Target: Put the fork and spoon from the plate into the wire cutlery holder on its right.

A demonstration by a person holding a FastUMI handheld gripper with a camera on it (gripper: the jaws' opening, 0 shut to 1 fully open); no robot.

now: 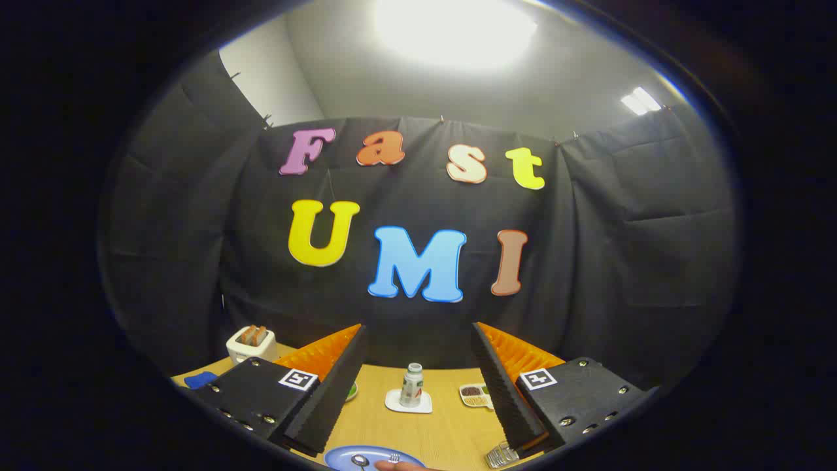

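A blue plate lies on the wooden table just below and between my fingers. On it rest a spoon and a fork, only their heads showing. The wire cutlery holder stands to the plate's right, under my right finger, and only its top shows. My gripper is held high above the table, open wide, nothing between its fingers. A bit of a person's hand shows at the plate's near edge.
A small bottle stands on a white coaster beyond the plate. A small compartment dish with food sits to its right. A white toaster and a blue cloth are at the far left. Something green peeks by the left finger.
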